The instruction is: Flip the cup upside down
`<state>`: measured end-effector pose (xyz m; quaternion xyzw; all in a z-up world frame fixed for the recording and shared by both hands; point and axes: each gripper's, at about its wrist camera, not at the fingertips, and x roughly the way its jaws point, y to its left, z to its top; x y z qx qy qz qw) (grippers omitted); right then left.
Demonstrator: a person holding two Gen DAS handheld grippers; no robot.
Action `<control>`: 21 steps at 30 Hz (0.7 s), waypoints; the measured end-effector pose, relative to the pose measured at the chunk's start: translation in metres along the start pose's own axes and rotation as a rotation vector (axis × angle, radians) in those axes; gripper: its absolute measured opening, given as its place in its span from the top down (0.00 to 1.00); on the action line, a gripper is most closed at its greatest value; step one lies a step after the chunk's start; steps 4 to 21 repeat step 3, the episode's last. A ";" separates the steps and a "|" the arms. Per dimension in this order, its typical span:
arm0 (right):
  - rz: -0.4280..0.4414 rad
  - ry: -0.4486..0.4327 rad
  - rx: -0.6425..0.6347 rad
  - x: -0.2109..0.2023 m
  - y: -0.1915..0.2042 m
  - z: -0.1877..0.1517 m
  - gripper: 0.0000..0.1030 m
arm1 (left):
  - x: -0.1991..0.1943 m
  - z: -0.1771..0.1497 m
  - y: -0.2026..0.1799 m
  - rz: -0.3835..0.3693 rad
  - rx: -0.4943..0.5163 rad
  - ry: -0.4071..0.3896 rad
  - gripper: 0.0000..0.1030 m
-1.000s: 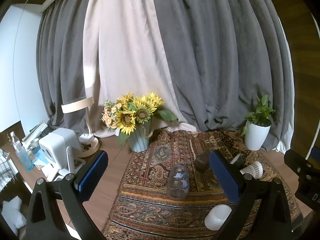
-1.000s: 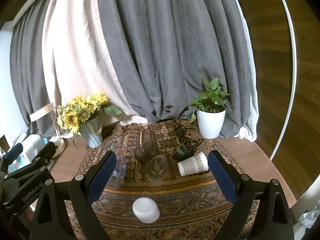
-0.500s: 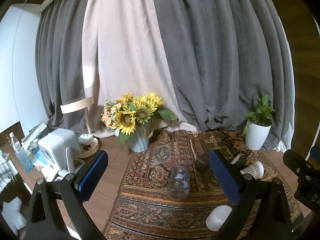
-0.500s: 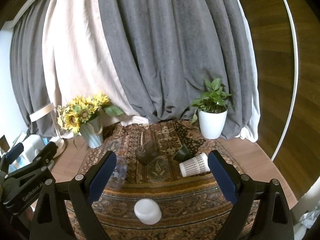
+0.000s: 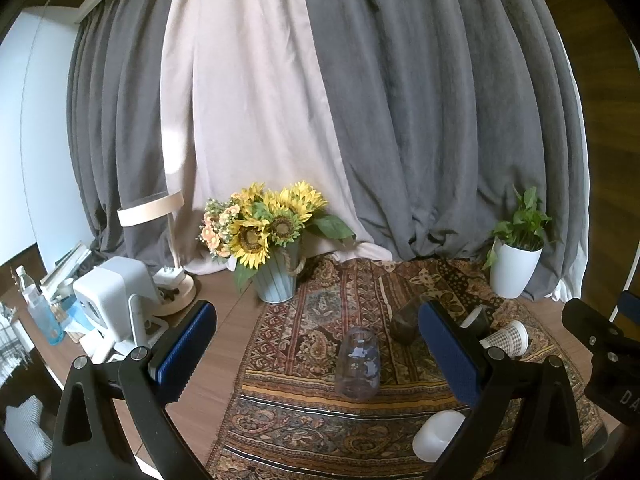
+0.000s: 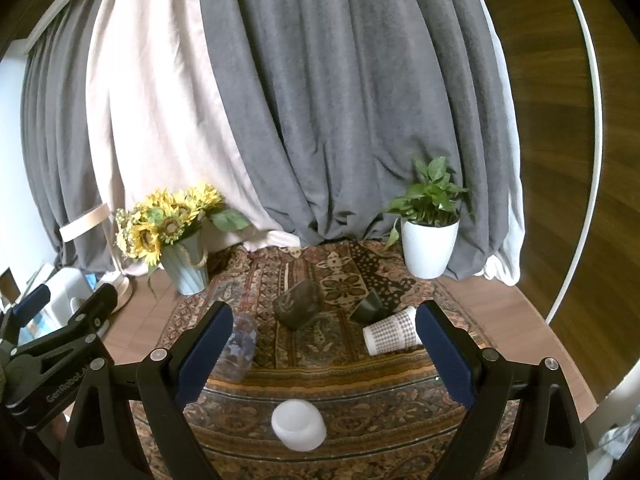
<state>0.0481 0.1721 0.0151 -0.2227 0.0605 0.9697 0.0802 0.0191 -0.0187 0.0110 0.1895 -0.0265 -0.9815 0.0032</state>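
Right wrist: white cup [image 6: 298,425] sits centered just ahead of right tool [image 6: 324,350], jaws wide apart. Left tool [image 5: 316,350] also spread, cup off to its right.

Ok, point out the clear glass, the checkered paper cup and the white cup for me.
clear glass [image 5: 357,364], left wrist view, middle of its side wall.
checkered paper cup [image 6: 390,335], right wrist view, its patterned side.
white cup [image 6: 298,430], right wrist view, its side wall.

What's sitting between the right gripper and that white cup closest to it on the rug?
Nothing visible. The white cup stands on the rug directly ahead of the open right gripper, with only bare rug between. The clear glass sits off to the left.
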 end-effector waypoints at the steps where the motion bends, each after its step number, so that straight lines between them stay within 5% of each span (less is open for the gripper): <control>1: 0.000 0.001 0.000 0.001 0.000 0.000 0.10 | 0.000 0.000 0.000 0.000 -0.002 0.001 0.00; 21: 0.001 0.002 0.001 0.002 0.000 0.000 0.10 | 0.000 0.000 0.000 0.004 -0.001 0.001 0.00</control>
